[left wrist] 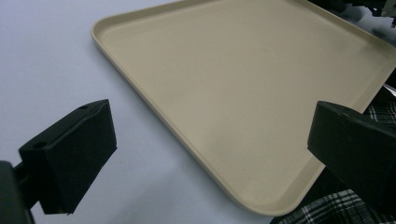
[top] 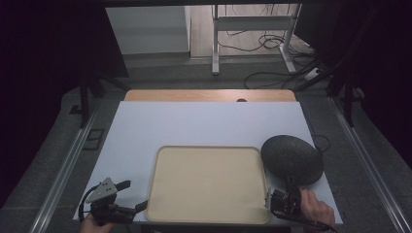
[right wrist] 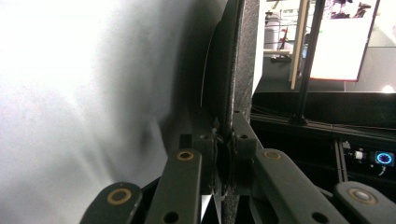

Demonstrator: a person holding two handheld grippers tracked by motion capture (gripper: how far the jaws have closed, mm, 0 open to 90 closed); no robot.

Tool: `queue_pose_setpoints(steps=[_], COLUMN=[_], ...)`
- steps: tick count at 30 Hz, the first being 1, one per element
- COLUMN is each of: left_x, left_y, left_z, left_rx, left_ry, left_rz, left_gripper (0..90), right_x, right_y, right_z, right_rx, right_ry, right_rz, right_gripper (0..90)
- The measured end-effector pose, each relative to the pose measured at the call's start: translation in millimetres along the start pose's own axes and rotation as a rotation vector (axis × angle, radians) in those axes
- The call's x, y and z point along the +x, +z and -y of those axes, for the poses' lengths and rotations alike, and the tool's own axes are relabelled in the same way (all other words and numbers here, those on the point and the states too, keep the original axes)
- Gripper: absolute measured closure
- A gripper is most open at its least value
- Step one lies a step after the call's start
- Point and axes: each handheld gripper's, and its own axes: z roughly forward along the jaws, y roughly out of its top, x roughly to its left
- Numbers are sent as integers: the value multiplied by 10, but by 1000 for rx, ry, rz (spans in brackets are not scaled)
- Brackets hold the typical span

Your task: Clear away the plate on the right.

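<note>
Left gripper [top: 132, 195] idle, jaws apart, at table's [top: 145, 126] near-left corner beside empty tray [top: 209, 216]. Right gripper [top: 290, 188] clamped on dark plate's [top: 291, 158] rim near right edge. Gripped but apparently not yet moved to tray.

Grey carpet floor [top: 160, 73] around white-covered worktop [top: 194, 124]. White desk frame [top: 252, 34] behind, black cables [top: 265, 43] looped beneath. Dark curtains [top: 43, 73] flank both sides.

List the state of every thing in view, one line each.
Beige rectangular plastic tray: flat on the white table, empty.
Dark grey speckled round plate: rim clamped, tilted up.
Right tongs: shut on the plate's rim.
Left tongs: open, holding nothing, beside the tray's corner.
</note>
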Motion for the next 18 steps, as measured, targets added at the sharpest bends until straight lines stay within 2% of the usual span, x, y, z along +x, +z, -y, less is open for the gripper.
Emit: queue_pose_setpoints(steps=[9, 14, 15, 16, 18], left_x=[3, 3, 3, 4, 3], left_y=[-1, 2, 1, 2, 1], left_z=[1, 0, 0, 0, 0], left_rx=[-1, 0, 0, -1, -1], left_ry=[-3, -2, -2, -4, -4], left_rz=[2, 2, 2, 2, 2], left_gripper=[8, 9, 8, 9, 9], right_x=[-28, -46, -68, -67, -75], right_y=[-67, -131, -143, -140, -163], right_z=[-8, -27, -34, -33, -49], right_rx=[-27, -52, -48, -87, -105], right_ry=[-7, -11, -18, -3, -12], right_rz=[31, 73, 41, 37, 46], right_gripper=[820, 818, 818, 817, 815])
